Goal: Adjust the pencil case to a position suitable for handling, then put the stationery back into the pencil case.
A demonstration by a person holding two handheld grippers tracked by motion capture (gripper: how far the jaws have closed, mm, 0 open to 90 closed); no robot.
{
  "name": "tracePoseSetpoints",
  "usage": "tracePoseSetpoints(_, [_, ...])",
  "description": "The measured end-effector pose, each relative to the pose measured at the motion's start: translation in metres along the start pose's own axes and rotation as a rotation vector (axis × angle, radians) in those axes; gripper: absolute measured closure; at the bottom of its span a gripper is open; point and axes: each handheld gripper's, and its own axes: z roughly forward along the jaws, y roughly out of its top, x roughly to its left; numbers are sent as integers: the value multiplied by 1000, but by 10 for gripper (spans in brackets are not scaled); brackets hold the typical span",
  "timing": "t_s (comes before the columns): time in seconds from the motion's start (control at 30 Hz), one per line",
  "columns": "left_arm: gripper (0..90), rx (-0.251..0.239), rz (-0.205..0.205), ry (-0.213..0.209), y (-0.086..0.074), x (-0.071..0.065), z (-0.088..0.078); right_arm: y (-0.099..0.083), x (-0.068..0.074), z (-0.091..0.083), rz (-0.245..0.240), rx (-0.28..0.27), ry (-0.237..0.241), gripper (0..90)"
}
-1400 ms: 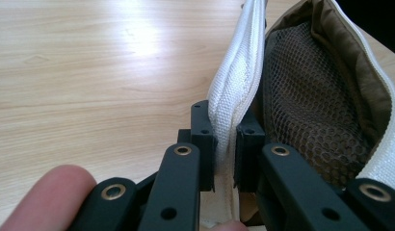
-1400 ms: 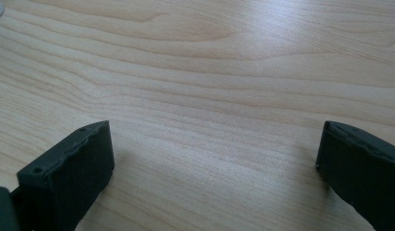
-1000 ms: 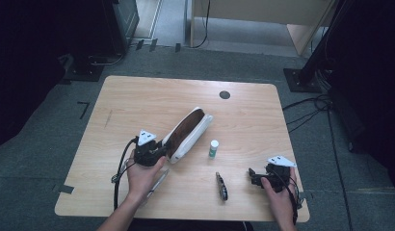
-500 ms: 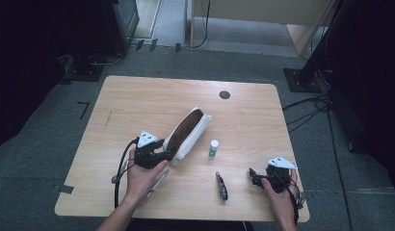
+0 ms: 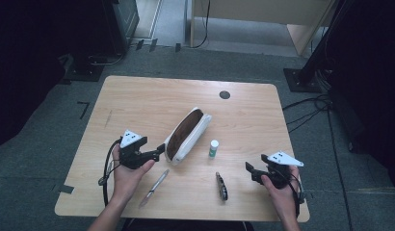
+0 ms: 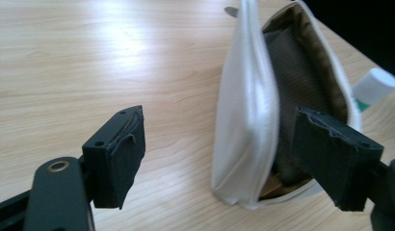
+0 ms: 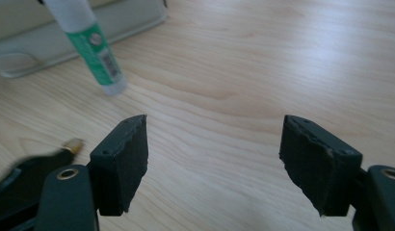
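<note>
Left gripper [image 5: 159, 150] jaws just opening, spread astride the near end of the one white pouch [image 5: 187, 135], not pressing it. Right gripper [image 5: 249, 169] jaws just closing, apart over bare table [image 5: 138, 101], holding nothing. Beside pouch: one glue stick [image 5: 213, 148], one folded knife [image 5: 221, 186], one pen [image 5: 154, 187]. The left gripper view shows the pouch's brown lining [image 6: 301, 72].

Table [image 5: 138, 106]: pale wood-grain top, smooth, slight sheen. Pouch [image 6: 248, 120]: white smooth shell, looks wipe-clean, brown woven cloth lining. Tube [image 7: 87, 43] at pouch's 3 o'clock: glossy plastic, green-white label. Gripper pads [image 7: 130, 161]: matt black, rough-edged, foam-like.
</note>
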Motion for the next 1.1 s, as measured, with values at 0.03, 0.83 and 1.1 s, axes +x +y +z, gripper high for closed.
tracePoseSetpoints(0.03, [187,3,-4,8,-2,3,-1,3,4,1,-6,-2,13,253])
tracePoseSetpoints(0.83, [143,128,-17,218,-51,67,-15,42,58,31,-110,-57,164,428])
tracePoseSetpoints(1.1, [140,179,4,264,-64,77,-18,47,62,42,-90,-37,165,425])
